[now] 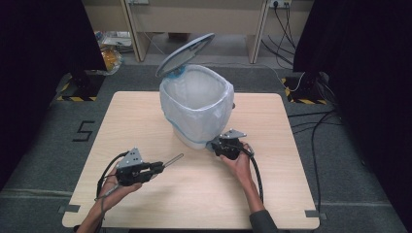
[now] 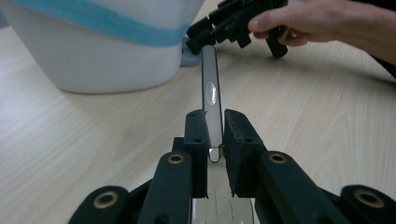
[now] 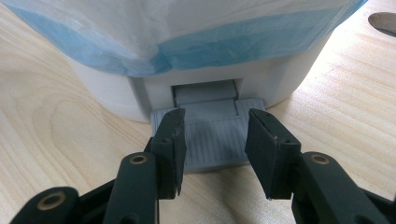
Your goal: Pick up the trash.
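Silver metal spoon handle (image 2: pixel 211 93) clenched in my left gripper (image 1: pixel 158 168) points up-right toward the white lined pedal bin (image 1: pixel 197 104), lid raised, while my released right gripper (image 3: pixel 212 140) straddles its grey pedal (image 3: pixel 215 135).

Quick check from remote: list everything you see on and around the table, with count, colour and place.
Bin: one, white, table centre-back.
Liner: one, white with blue band, folded over the bin rim.
Lid: one, grey, raised open behind the bin.
Pedal: one, grey, at the bin's base, under the right gripper.
Utensil handle: one, silvery, clamped in the left gripper; its business end is hidden.
Table: one, light wood.
Cables: several, black, floor at right.
Left gripper: black, front left, shut on the handle.
Right gripper: black, open, over the pedal.
Hands: two, holding the grippers.
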Motion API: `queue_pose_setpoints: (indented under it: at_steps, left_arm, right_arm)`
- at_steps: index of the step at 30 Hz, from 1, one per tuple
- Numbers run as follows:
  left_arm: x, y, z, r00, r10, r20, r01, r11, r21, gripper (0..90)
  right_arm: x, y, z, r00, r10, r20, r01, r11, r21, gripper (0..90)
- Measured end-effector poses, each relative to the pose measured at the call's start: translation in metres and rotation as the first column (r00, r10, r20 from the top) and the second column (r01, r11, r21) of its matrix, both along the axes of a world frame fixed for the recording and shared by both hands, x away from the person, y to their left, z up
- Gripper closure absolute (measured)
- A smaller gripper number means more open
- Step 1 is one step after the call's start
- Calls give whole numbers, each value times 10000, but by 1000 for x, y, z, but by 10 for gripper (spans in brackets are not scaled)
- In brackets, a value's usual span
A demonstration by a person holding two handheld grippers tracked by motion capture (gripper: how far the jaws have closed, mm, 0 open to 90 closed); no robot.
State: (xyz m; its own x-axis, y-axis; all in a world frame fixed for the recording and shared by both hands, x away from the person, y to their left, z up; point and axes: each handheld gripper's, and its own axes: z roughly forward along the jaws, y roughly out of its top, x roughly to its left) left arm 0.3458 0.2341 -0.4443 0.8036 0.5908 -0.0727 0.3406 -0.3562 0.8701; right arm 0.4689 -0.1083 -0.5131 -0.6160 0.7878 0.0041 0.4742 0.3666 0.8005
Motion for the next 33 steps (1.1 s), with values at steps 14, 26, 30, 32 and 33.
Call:
queue_pose_setpoints:
  at_steps: [14,26,30,32,33]
  left_arm:
    - [13,-3,39,9990,-75,441,88,9995,-300,797]
    - [24,-3,76,9961,-246,846,297,9978,-600,797]
    - [26,-2,89,9949,-250,978,314,9974,-649,797]
    - [28,-2,94,9945,-217,1028,286,9974,-660,797]
    - [28,-2,96,9944,-203,1035,269,9977,-621,797]
  right_arm:
    - [0,0,0,10000,12,40,-12,10000,-33,573]
    - [0,0,0,10000,22,28,-22,10000,-21,573]
    - [0,0,0,10000,13,10,-13,10000,-7,573]
    - [0,0,0,10000,18,14,-18,10000,-8,573]
    - [0,0,0,10000,17,13,-17,10000,-8,573]
